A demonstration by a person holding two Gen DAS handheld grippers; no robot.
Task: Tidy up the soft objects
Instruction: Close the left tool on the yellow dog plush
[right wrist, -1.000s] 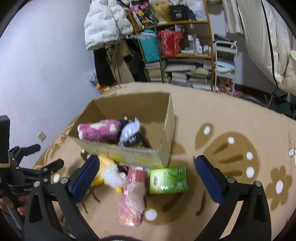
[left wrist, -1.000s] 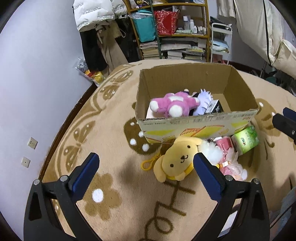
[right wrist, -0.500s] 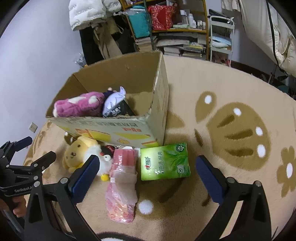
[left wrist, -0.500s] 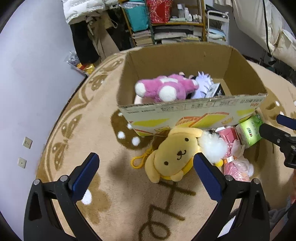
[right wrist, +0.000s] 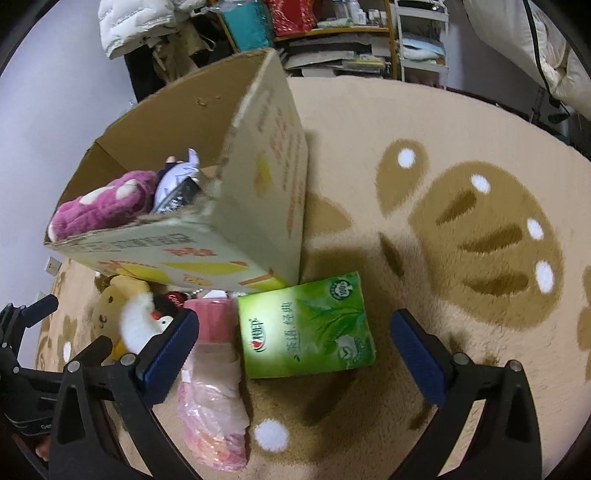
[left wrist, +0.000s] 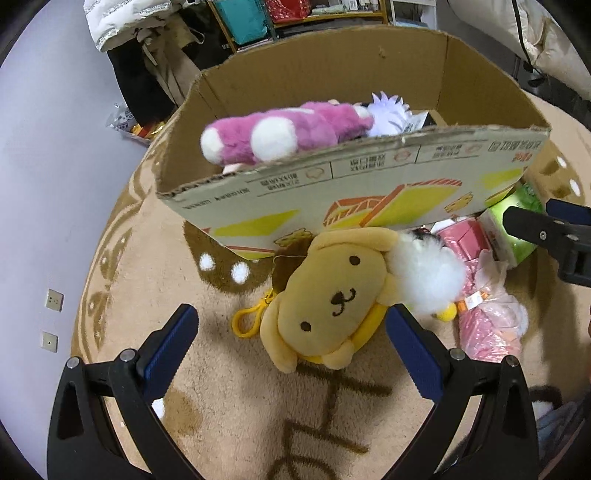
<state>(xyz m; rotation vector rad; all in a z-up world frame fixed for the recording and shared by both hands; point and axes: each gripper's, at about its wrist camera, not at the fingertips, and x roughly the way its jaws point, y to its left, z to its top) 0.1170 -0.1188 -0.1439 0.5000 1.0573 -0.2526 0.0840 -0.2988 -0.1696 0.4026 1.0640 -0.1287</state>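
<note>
Closest in, left gripper (left wrist: pixel 291 347) spread wide, nothing held, blue pads either side of a yellow dog plush (left wrist: pixel 328 299) lying face-up on the beige rug (left wrist: pixel 229 398). Right gripper (right wrist: pixel 295 350) likewise spread wide and empty, framing a green tissue pack (right wrist: pixel 306 328) lying flat on the rug.

Just beside the dog plush: a white fluffy toy (left wrist: pixel 424 273) touching its ear, a yellow clip ring (left wrist: pixel 245 321) at its other side, and a pink plastic-wrapped bundle (right wrist: pixel 214 398) lying next to the tissue pack. Brown strokes woven into the rug near the left gripper, too cut off to read; brown paw and flower shapes with white dots elsewhere.

Further out, an open cardboard box (left wrist: pixel 369 192) standing on the rug, all loose items close against its near wall. Small printed text along its upper edge, upside down and unreadable; yellow and orange graphics below. Inside: a magenta plush (left wrist: pixel 280 133) with white pads, beside a pale lilac toy (left wrist: pixel 389 114).

On the tissue pack: Chinese characters, a leaf picture, a round "100%" seal.

Farthest back, a pale lilac wall (left wrist: pixel 55 166) with two sockets, hanging coats (right wrist: pixel 140 22), and a crowded shelving unit (right wrist: pixel 332 40).
</note>
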